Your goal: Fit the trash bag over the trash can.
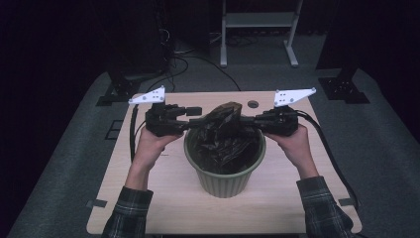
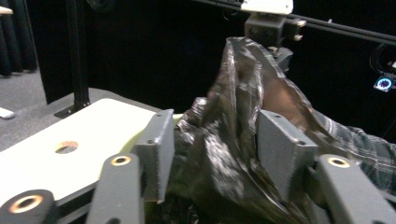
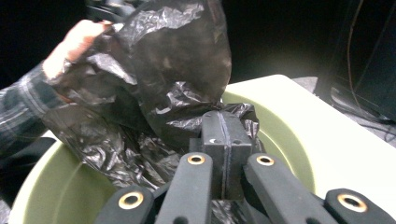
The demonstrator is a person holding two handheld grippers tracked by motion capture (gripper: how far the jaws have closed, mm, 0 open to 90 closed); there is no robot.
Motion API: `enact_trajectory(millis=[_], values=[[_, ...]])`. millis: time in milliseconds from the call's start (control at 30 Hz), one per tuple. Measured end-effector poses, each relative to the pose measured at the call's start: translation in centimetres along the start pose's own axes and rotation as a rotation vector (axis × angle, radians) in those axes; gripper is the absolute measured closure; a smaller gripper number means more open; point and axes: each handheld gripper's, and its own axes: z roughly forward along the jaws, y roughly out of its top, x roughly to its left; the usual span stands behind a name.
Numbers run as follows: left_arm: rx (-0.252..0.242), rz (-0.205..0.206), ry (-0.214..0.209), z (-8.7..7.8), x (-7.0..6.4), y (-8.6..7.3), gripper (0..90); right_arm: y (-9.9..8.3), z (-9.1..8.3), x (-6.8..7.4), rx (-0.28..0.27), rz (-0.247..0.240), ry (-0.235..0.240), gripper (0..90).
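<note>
Two hand-held grippers work together over one green ribbed bin (image 1: 225, 176) that stands near the middle of the table (image 1: 163, 198). A black plastic bag (image 1: 225, 131) sits partly inside this bin, and its upper part rises above the rim as a crumpled peak. The left hand-held gripper (image 1: 198, 120) comes from the left side of the bin; in the left gripper view its jaws stand apart with a fold of the bag (image 2: 233, 140) between them, so it looks released or only loosely around the film, not clenched. The right hand-held gripper (image 1: 250, 120) comes from the opposite side, and in the right gripper view its jaws are pressed together (image 3: 225, 135) just at the bag's edge (image 3: 177, 84); I judge that it pinches a bit of film, but the pinched piece itself is hidden. Holding the bag from two opposite sides makes sense, I think, because the thin film collapses by itself, and pulling it apart would open the mouth so that it can be spread over the green rim (image 3: 280, 121). The bin stays on the table as a steady base for this. No brand, label or readable writing appears on the bag, the bin or the table; the table has a small round hole (image 1: 253, 104) near its far edge.
</note>
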Motion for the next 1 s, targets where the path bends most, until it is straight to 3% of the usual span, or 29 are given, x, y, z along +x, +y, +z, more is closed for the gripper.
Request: enact_trajectory(millis=[167, 400, 567, 600, 700, 800, 833, 1000], values=[[0.000, 0.008, -0.002, -0.7, -0.7, -0.3, 37.9, -0.4, 0.2, -0.7, 0.020, 0.021, -0.045, 90.0], [0.031, -0.008, 0.002, 0.3, -0.2, -0.7, 35.5, -0.8, -0.2, -1.1, 0.013, 0.036, -0.049, 90.0], [0.021, -0.017, -0.004, 0.7, -0.2, -0.7, 36.0, -1.0, -0.9, -1.1, 0.014, 0.034, -0.073, 90.0], [0.035, -0.014, -0.011, 0.8, -0.1, -0.7, 39.6, -1.0, -1.0, -1.2, 0.012, 0.035, -0.071, 90.0], [0.070, -0.004, -0.002, 1.0, -0.1, -0.7, 67.3, -1.2, -1.6, -1.2, 0.007, 0.041, -0.077, 90.0], [0.073, -0.003, 0.002, 0.8, 0.0, -0.7, 85.8, -1.5, -1.9, -1.3, 0.002, 0.045, -0.085, 90.0], [0.067, 0.002, 0.012, 0.7, 0.0, -0.6, 89.2, -1.6, -2.1, -1.3, 0.002, 0.049, -0.090, 90.0], [0.026, -0.007, 0.068, -1.0, 0.4, -0.2, 89.6, -2.3, -2.9, -1.8, 0.001, 0.072, -0.110, 90.0]])
